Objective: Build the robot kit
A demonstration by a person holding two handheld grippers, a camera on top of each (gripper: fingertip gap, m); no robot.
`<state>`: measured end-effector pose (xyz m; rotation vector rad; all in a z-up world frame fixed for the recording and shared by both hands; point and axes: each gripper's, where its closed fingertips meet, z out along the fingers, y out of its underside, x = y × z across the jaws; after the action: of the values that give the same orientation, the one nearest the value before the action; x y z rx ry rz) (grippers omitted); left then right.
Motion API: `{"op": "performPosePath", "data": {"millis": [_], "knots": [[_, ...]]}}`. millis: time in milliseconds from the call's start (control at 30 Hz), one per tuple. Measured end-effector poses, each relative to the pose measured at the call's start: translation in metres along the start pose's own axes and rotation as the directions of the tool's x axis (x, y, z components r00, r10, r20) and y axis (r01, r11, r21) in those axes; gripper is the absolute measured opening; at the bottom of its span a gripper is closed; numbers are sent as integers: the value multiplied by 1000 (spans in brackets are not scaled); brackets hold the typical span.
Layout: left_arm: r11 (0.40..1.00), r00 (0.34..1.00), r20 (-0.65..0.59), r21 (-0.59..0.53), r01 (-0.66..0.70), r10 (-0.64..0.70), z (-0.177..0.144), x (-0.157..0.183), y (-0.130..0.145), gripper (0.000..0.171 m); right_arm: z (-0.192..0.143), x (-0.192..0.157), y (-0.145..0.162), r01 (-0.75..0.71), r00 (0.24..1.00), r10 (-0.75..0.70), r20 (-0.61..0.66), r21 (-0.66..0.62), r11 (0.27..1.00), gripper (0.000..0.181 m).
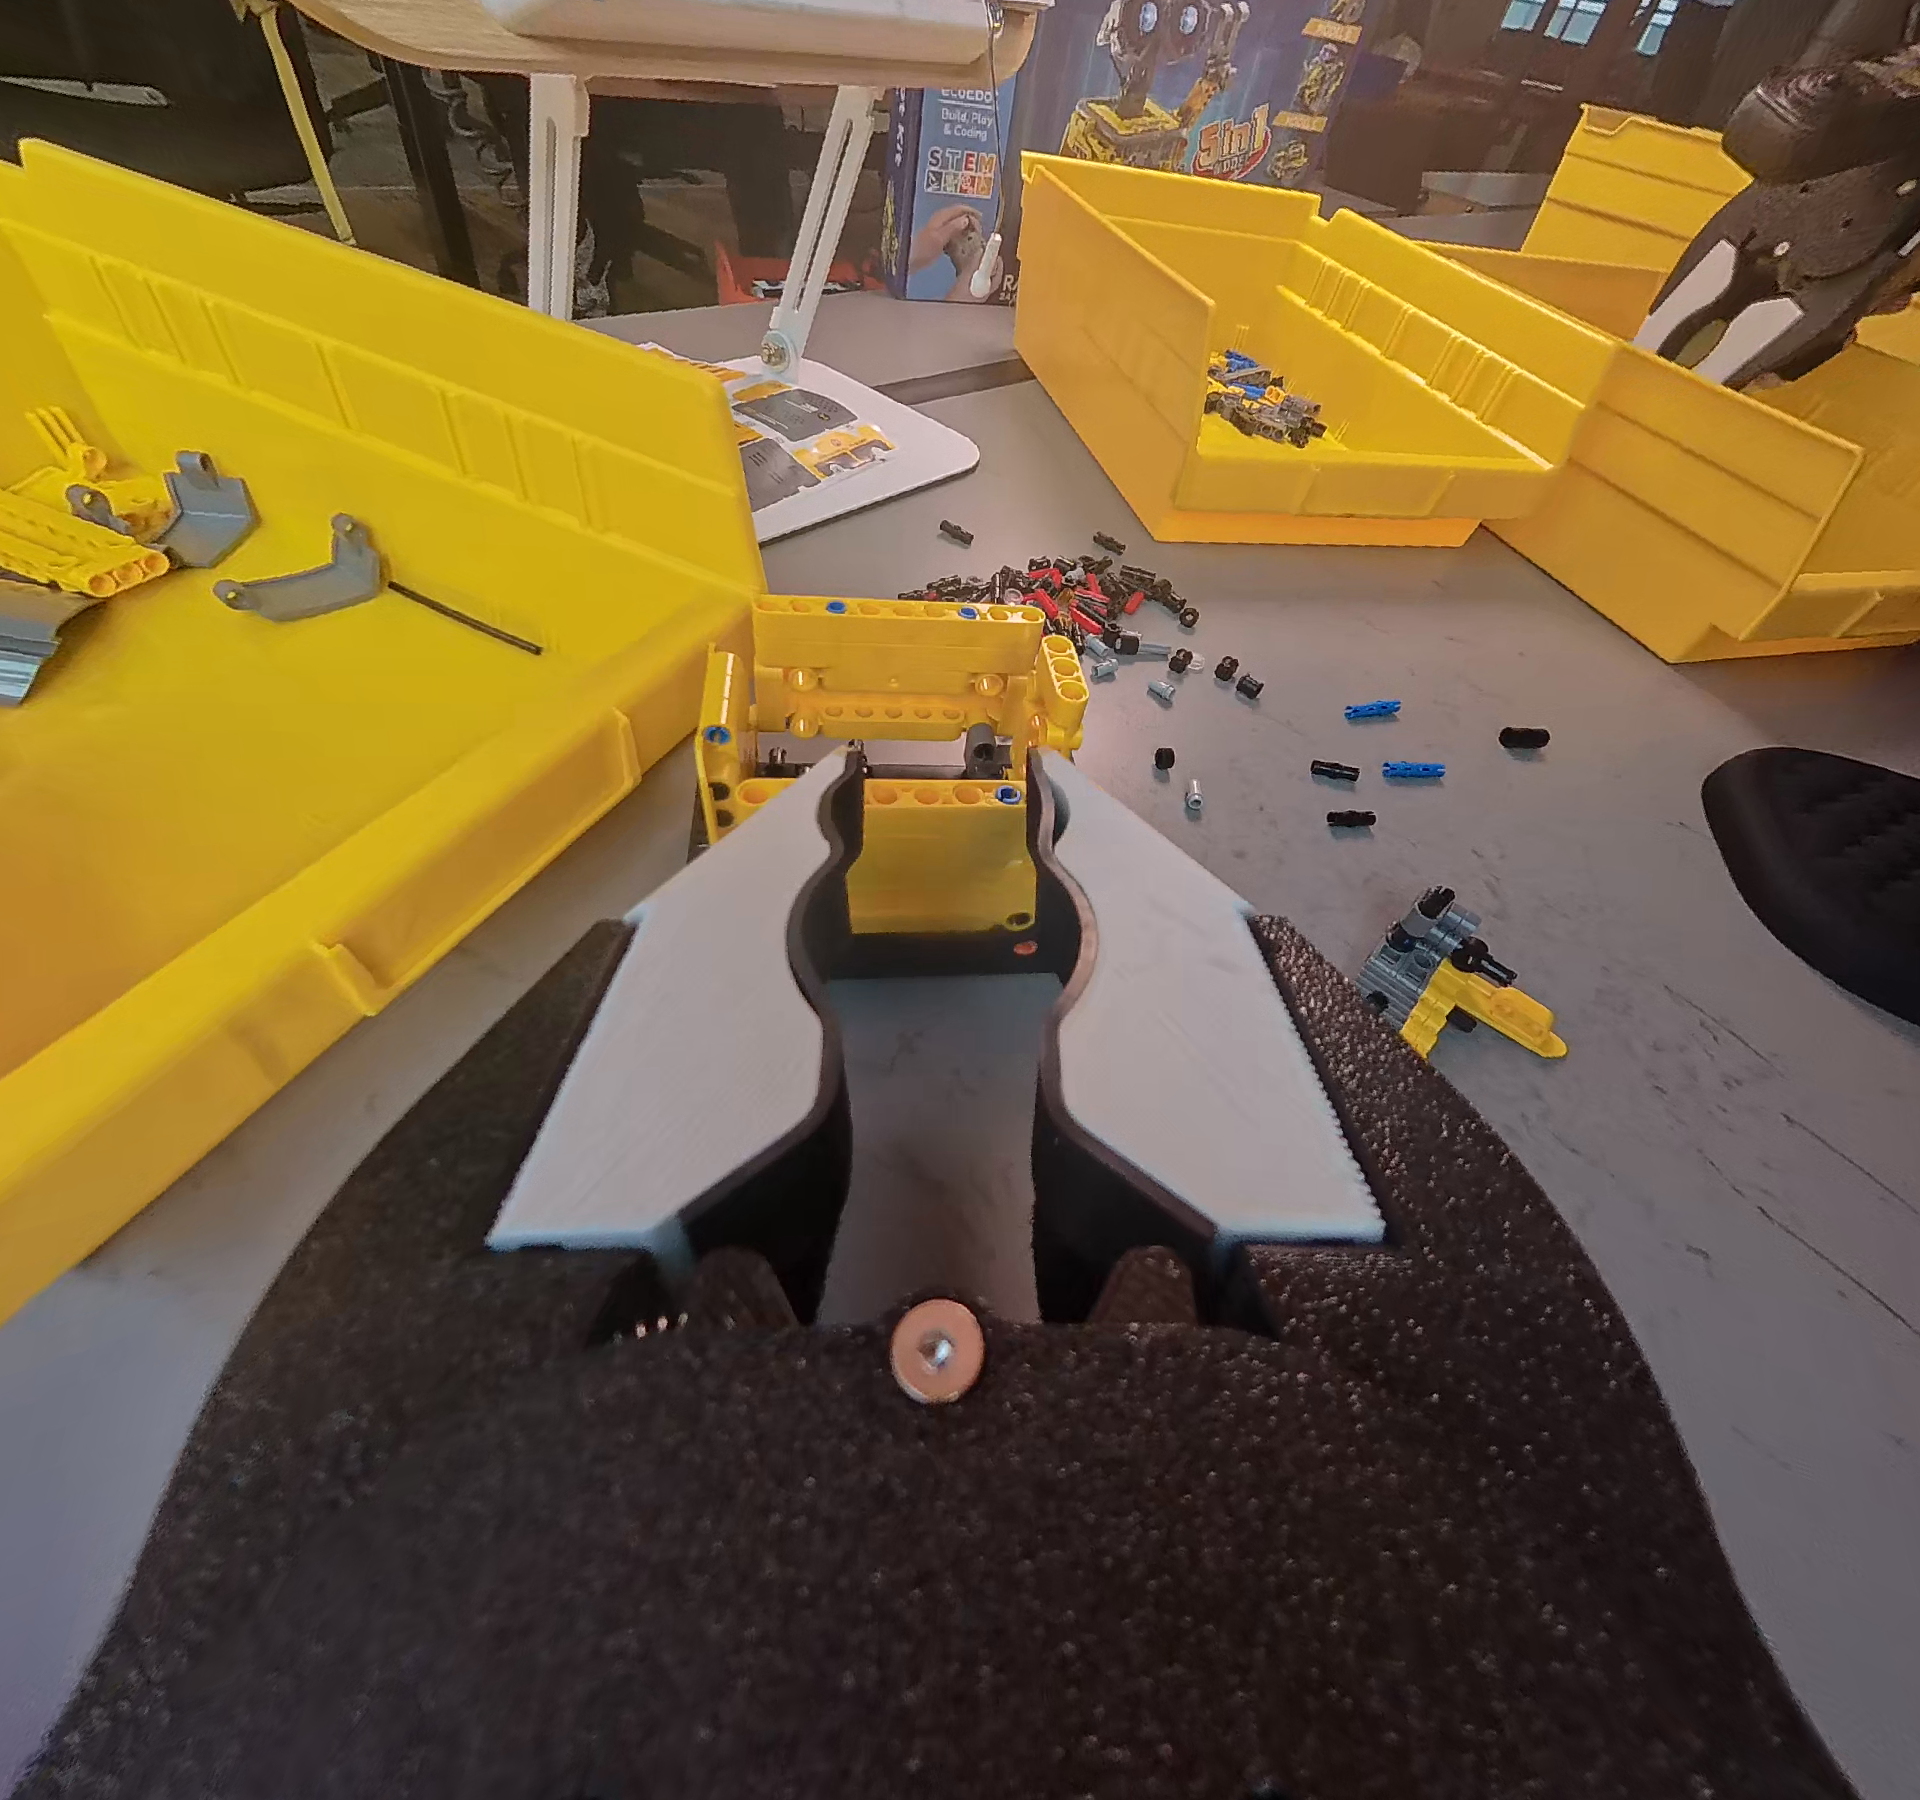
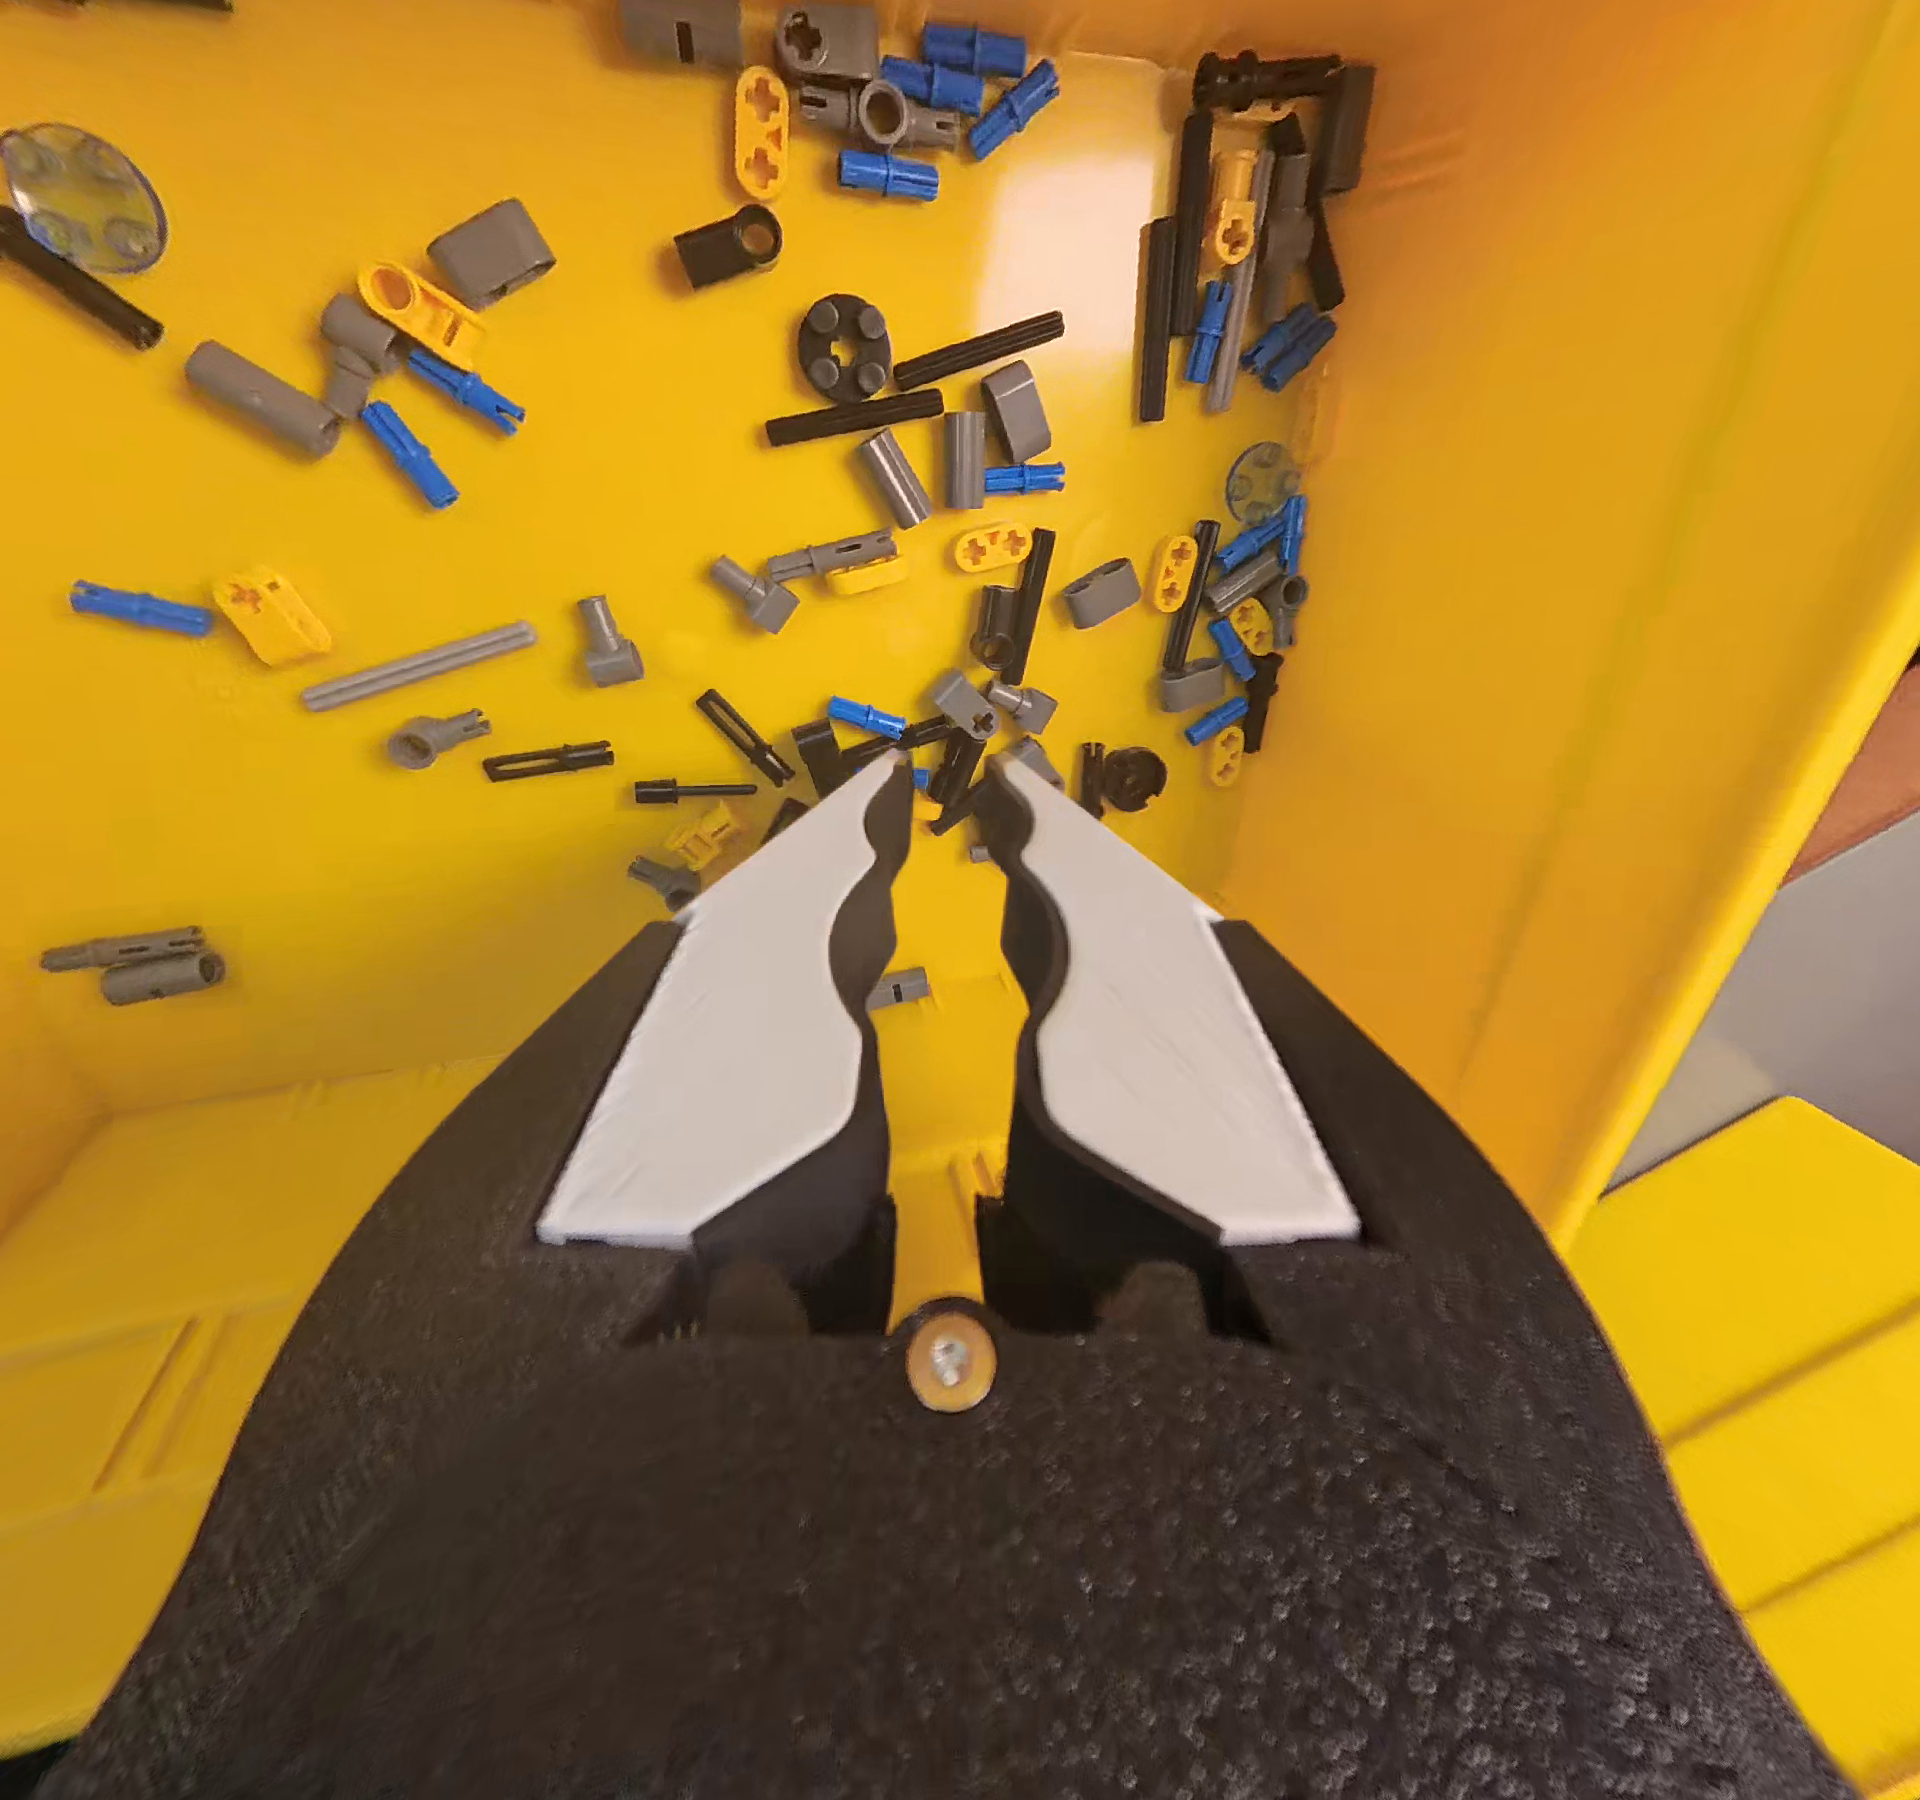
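My left gripper [image 1: 943, 776] is shut on a yellow brick-built assembly [image 1: 904, 701] that stands on the grey table; its grey fingers [image 1: 727, 1002] clamp the assembly's lower yellow block from both sides. My right gripper [image 2: 948, 771] is down inside a yellow bin [image 2: 1455, 607] of small loose parts. Its jaws are narrowly apart, with the tips either side of a black pin [image 2: 956, 779] in a small heap of black, grey and blue pieces. I cannot see the tips touching the pin. The right gripper also shows in the left wrist view [image 1: 1714, 316], pointing down into a far bin.
A large yellow tray [image 1: 312, 763] with grey brackets and yellow beams sits left of the assembly. A pile of black and red pins [image 1: 1060, 592] lies behind it, and a small grey-yellow subassembly [image 1: 1455, 987] to the right. More yellow bins [image 1: 1351, 462], a kit box and a white stand are farther back. My right fingertips sit around 60 centimeters from my left ones. The small grey-yellow subassembly [image 1: 1455, 987] lies some 15 centimeters from my left tips, 50 centimeters from my right tips.
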<state>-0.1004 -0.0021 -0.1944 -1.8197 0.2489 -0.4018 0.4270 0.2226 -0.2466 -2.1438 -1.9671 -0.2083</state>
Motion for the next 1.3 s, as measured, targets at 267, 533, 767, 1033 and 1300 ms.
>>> {"op": "performPosePath", "data": {"millis": [267, 533, 767, 1033, 1300], "knots": [[1000, 1000, -7, 1, 8, -8, 0, 0, 0, 30, -3, -2, -6, -2, 1000, 2, -11, 37, 999, 24], [1000, 1000, -2, -5, 7, -7, 1, -1, 1, 30, -4, -12, -15, 1, 1000, 0, -15, 73, 997, 35], [1000, 1000, 1, -7, 5, -5, 1, -1, 1, 30, -13, -7, -14, -53, 999, 53, 6, 124, 991, 12], [1000, 1000, 2, -9, -2, 2, 1, 0, 1, 30, -12, 2, -9, -48, 996, 56, -76, 101, 994, 42], [1000, 1000, -1, -6, -3, 3, 1, 0, 1, 30, -14, 8, -2, -102, 991, 112, -77, 115, 988, 9]]}}
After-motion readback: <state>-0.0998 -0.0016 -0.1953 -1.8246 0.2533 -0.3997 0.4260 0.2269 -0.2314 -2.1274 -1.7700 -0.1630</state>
